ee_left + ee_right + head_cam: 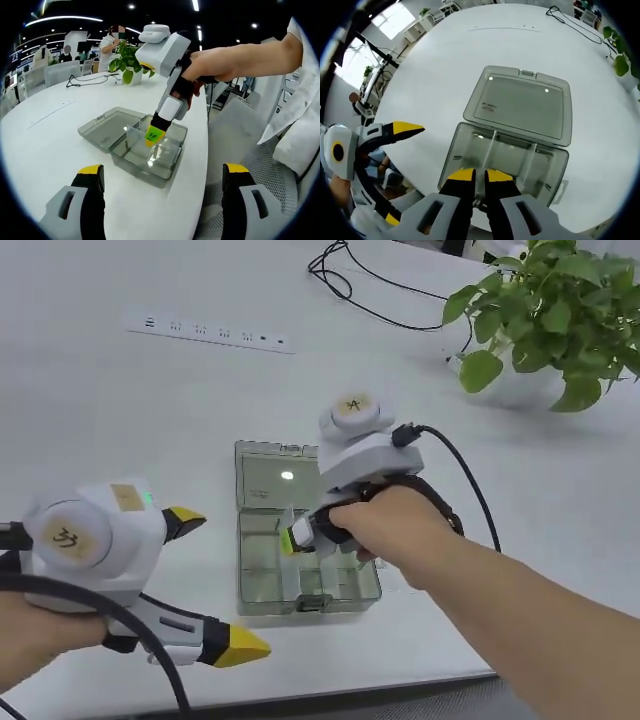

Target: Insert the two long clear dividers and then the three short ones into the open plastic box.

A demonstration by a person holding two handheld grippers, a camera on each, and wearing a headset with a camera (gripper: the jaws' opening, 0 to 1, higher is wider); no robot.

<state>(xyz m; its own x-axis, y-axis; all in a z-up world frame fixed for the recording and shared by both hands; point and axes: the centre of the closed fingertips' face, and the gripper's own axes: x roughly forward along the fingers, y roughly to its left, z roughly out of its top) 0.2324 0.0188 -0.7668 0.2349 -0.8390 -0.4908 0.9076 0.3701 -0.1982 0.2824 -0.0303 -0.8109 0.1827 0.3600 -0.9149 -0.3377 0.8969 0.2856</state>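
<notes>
**Right claw nips a divider in the box**

The smoky-clear box [258, 575] sits open near the edge of the white worktop [120, 420], its lid [265, 475] lying flat behind it. The right claw [480, 175] is clenched on a thin clear divider [487, 147] standing upright inside. A second divider [532, 156] stands alongside. The left claw [220, 582] hovers released, left of the box.

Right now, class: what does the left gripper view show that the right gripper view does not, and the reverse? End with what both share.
Left gripper view, not the right: the hand holding the right gripper, seen side-on with its tips down in the box, and a person standing behind the plant. Right gripper view, not the left: the printed label on the lid, seen from above. Shared: the open plastic box, the white table, the right gripper's near-closed jaws and the left gripper with jaws wide apart.
</notes>
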